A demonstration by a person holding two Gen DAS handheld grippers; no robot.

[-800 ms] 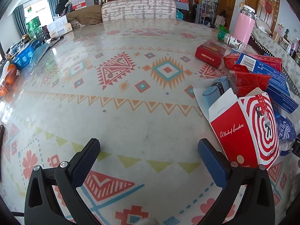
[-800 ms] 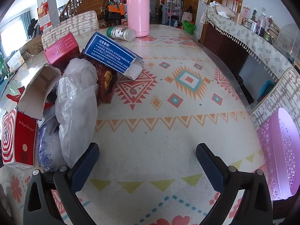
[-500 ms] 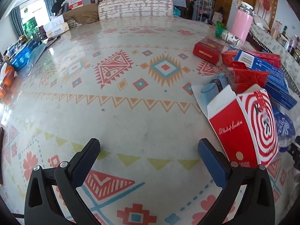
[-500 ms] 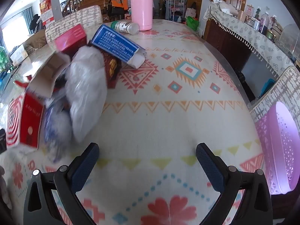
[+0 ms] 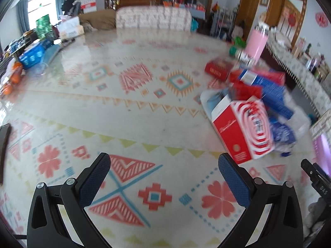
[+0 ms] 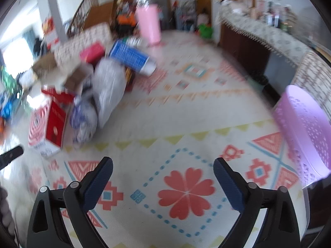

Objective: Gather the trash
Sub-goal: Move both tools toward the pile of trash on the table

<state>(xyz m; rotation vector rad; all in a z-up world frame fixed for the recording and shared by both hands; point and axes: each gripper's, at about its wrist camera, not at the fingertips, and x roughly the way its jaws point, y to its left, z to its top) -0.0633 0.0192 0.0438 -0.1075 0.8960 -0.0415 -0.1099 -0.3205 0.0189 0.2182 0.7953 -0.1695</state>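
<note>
— What containers can you see?

— Your purple perforated basket [image 6: 304, 128] stands at the table's [image 6: 186, 124] right edge; its inside is hidden from you. A pink tumbler [image 6: 149, 23] stands upright at the far end.

— And the trash?

— A blurred heap on the tablecloth: a red-and-white swirl carton [image 5: 246, 128] with its flap open, a white plastic bag [image 6: 109, 88] beside it, and a blue box [image 6: 132, 56] on top behind.

— Grippers?

— Your left gripper [image 5: 164, 169] and right gripper [image 6: 163, 172] are both spread wide, holding nothing, above bare cloth near the heap.

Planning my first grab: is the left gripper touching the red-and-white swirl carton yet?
Apart. In the left wrist view, the open left gripper shows patterned tablecloth between its fingers; the red-and-white swirl carton sits beyond.
</note>
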